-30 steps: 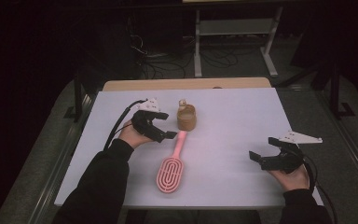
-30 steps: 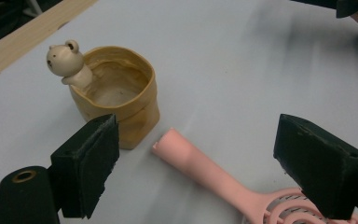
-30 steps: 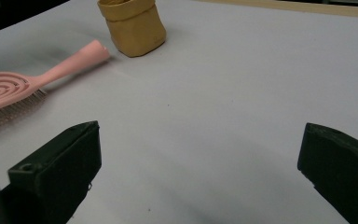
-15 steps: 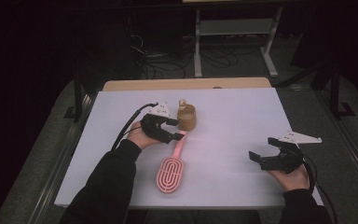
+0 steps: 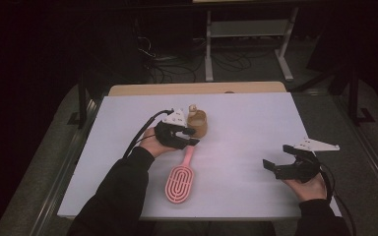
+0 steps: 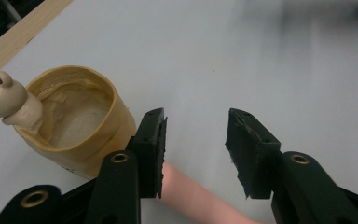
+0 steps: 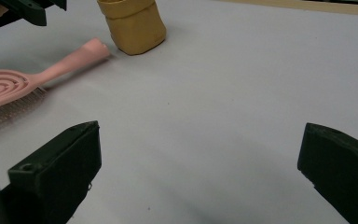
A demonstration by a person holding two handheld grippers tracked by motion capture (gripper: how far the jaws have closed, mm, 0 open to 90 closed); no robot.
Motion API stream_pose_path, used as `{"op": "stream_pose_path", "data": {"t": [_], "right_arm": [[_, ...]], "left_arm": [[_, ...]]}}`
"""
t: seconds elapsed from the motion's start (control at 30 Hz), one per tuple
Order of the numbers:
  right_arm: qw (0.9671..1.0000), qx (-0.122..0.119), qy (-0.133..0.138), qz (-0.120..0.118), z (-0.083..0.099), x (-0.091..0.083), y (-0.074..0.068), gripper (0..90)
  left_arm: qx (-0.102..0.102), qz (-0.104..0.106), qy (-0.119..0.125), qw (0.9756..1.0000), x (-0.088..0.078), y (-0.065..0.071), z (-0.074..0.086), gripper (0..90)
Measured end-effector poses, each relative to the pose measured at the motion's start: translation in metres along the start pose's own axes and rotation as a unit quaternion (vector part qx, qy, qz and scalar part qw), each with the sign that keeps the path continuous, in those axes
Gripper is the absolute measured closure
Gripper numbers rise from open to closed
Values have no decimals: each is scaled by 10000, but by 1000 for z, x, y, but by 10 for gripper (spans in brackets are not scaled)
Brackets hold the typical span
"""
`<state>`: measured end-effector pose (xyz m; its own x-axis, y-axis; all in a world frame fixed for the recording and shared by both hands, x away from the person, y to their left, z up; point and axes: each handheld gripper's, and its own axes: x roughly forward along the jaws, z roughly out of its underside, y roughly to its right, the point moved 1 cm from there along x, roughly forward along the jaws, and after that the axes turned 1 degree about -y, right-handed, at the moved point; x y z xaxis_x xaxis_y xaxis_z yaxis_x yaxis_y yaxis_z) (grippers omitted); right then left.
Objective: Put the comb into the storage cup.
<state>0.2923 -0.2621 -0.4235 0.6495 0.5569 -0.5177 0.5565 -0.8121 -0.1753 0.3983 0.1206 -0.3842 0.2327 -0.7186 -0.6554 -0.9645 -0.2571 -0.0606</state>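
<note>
A pink hairbrush (image 5: 179, 179) lies on the white table (image 5: 246, 128), its handle (image 6: 191, 198) pointing at a tan cup (image 5: 197, 124). The cup (image 6: 74, 121) holds a small beige knob-headed figure (image 6: 2, 95). My left gripper (image 5: 193, 136) hovers over the handle's end, right beside the cup. Its jaws have just been closing; the handle lies between and below the pads (image 6: 154, 149), which do not press on it. My right gripper (image 5: 275, 156) rests at the table's near right, open and holding nothing. The right gripper view shows the brush (image 7: 14, 88) and the cup (image 7: 133, 23) far off.
A wooden strip (image 5: 197, 88) runs along the table's far edge. Beyond it, on the dark floor, stand a metal rack (image 5: 246, 34) and loose cables. White surface stretches between the two grippers.
My left gripper has moved right toward the cup and now sits over the handle's end, with its jaws narrower than before. The right gripper has kept still.
</note>
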Motion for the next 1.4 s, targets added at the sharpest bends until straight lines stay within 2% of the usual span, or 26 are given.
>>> {"op": "stream_pose_path", "data": {"t": [0.23, 0.43, 0.5, 0.63, 1.03, 1.17, 1.23, 1.4], "right_arm": [[10000, -7, 2, 0, 0, 0, 0, 0], [10000, -6, -2, -4, 0, 0, 0, 0], [10000, -3, -3, -1, 0, 0, 0, 0], [10000, -1, 2, -4, 0, 0, 0, 0], [10000, 16, -27, -15, 1, 2, 1, 0], [10000, 15, -35, -24, 1, 2, 1, 0], [10000, 8, -47, -23, 1, 3, 1, 0], [10000, 1, -43, -26, 1, 2, 0, 0]], "left_arm": [[-6, 129, -90, 9999, 10, 0, 0, 705], [-31, 230, -185, 9996, 17, 0, 1, 752], [-50, 266, -249, 9993, 20, -1, 2, 829], [-11, 307, -375, 9988, 23, 0, 3, 900], [-8, 373, -622, 9974, 41, -2, 9, 900], [58, 460, -805, 9957, 47, -1, 14, 900], [68, 469, -821, 9955, 49, 0, 16, 900], [18, 396, -896, 9952, 51, -1, 22, 900]]}}
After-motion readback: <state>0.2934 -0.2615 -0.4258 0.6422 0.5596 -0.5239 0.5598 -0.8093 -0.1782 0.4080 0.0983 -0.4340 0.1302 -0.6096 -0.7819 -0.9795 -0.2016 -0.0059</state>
